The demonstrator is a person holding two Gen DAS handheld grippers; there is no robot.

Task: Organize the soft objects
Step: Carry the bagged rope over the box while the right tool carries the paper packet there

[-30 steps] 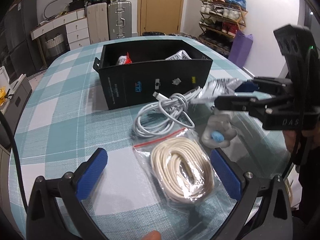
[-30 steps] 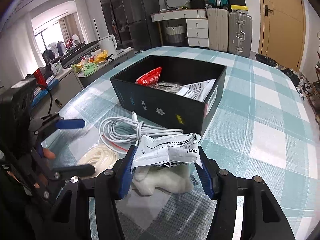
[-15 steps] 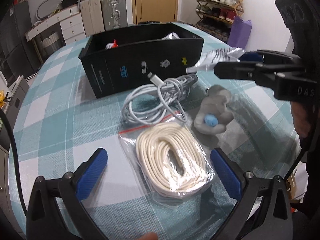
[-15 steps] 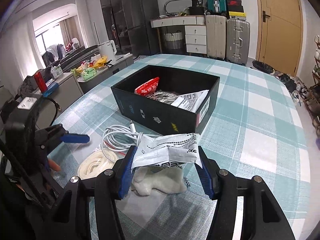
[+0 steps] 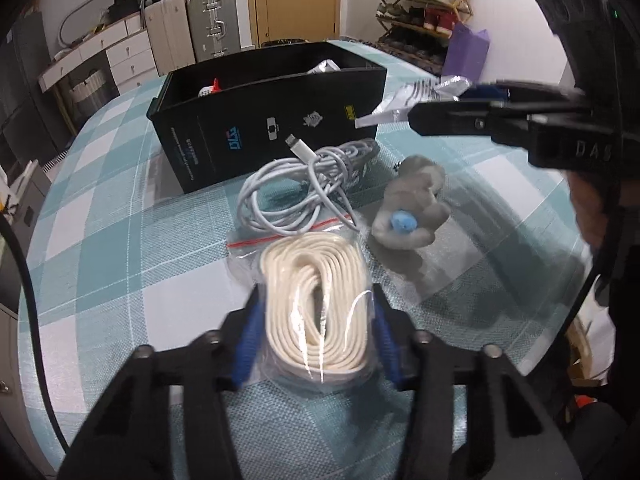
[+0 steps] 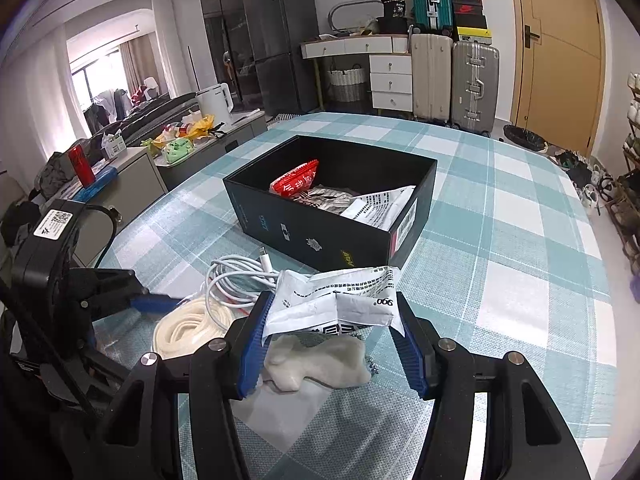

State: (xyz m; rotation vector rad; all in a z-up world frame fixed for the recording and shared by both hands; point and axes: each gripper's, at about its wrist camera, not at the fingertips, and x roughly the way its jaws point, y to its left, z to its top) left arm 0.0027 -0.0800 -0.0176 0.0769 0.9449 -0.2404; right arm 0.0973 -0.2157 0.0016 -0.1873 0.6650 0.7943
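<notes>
My left gripper (image 5: 316,340) is shut on a clear bag of cream cord (image 5: 316,304) lying on the checked table; it also shows in the right wrist view (image 6: 188,326). My right gripper (image 6: 334,320) is shut on a white printed packet (image 6: 340,300) held above the table, also seen in the left wrist view (image 5: 416,96). A grey plush toy (image 5: 412,208) with a blue spot lies under the right gripper (image 5: 416,122). A coiled white cable (image 5: 304,188) lies in front of the black box (image 5: 272,128), which holds a red packet (image 6: 296,180) and white packets.
The checked tablecloth (image 6: 520,264) covers a round table whose edge curves at right. Suitcases (image 6: 452,76), drawers and a door stand behind. A side counter with a kettle (image 6: 214,100) is to the left. A shoe rack (image 5: 424,8) stands by the far wall.
My left gripper has moved forward and closed its fingers on the bag of cream cord. My right gripper has lifted slightly with the white packet still held.
</notes>
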